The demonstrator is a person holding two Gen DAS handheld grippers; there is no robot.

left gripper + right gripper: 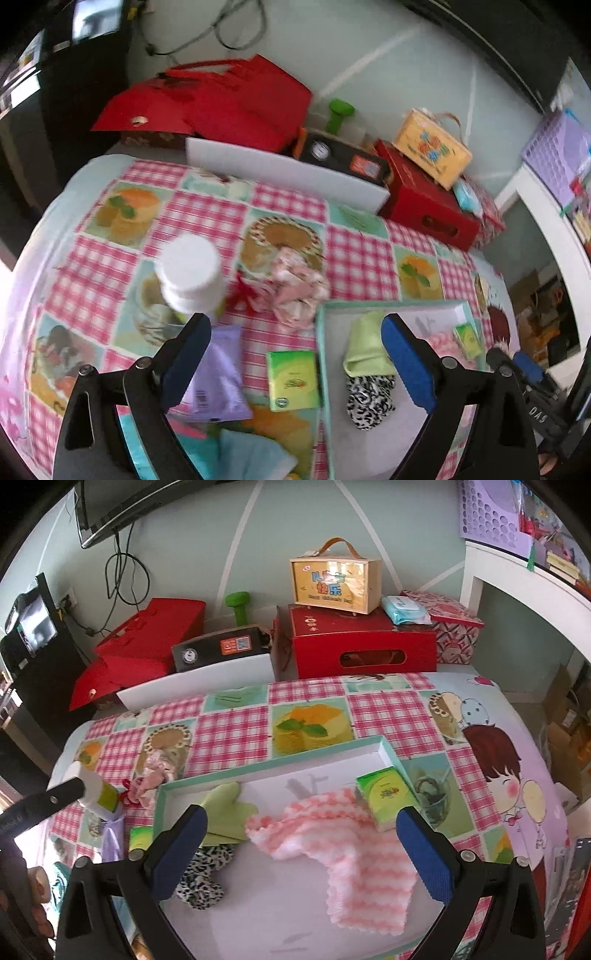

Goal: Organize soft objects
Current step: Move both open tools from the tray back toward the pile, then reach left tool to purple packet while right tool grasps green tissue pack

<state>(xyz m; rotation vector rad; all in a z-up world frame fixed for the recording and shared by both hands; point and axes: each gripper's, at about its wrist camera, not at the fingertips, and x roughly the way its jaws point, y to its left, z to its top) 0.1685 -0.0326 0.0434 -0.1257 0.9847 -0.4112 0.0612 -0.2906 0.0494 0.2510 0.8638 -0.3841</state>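
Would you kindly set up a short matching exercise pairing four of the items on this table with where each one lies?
Things:
1. pink-and-white striped cloth
2. purple packet
3. green mitt
4. floral scrunchie

Places:
A. on the tablecloth, just beyond the tray's far left corner
B. inside the tray, at its left side, above the leopard-print fabric
C. on the tablecloth left of the tray, below the white bottle
D. inside the tray, spread across its middle toward the right

Pairs: 1-D, 2-C, 3-B, 4-A
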